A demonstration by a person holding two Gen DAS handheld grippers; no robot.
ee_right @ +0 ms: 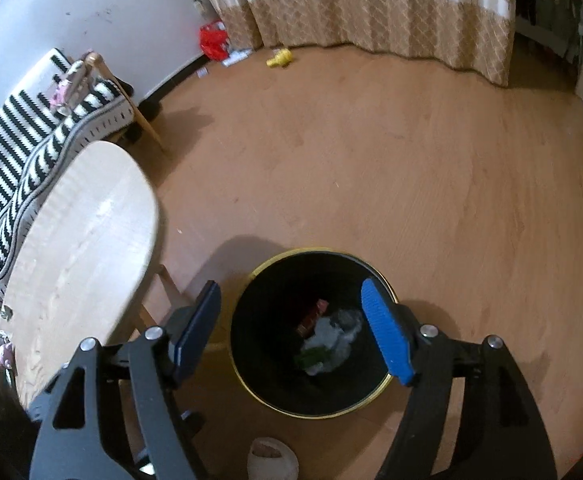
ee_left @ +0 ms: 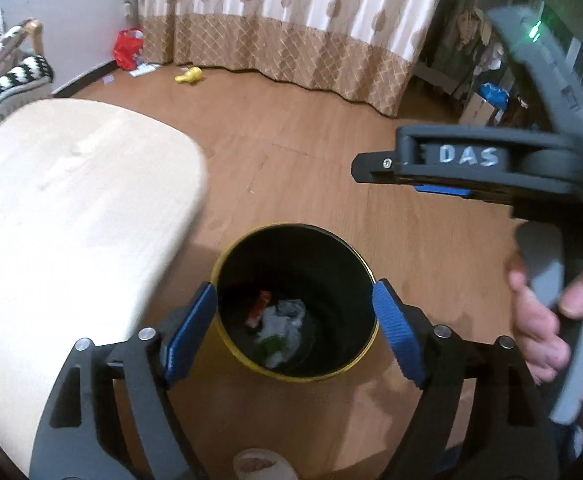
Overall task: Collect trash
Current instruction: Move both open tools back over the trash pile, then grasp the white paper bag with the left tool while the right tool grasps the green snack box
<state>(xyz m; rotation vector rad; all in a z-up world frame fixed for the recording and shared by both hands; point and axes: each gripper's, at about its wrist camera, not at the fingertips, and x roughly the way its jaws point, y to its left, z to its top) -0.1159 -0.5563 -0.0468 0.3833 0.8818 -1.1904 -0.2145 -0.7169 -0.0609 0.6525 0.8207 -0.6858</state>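
Black bin [ee_left: 333, 248] holds crumpled paper [ee_left: 281, 326] and a red wrapper [ee_left: 260, 307].

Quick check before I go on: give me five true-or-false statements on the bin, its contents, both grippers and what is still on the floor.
1. The bin holds trash. True.
2. The left gripper grips a wrapper. False: open, nothing between its fingers.
3. The right gripper is open. True.
4. The bin lies tipped over. False: it stands upright on the floor.
5. A yellow item lies near the curtain. True.
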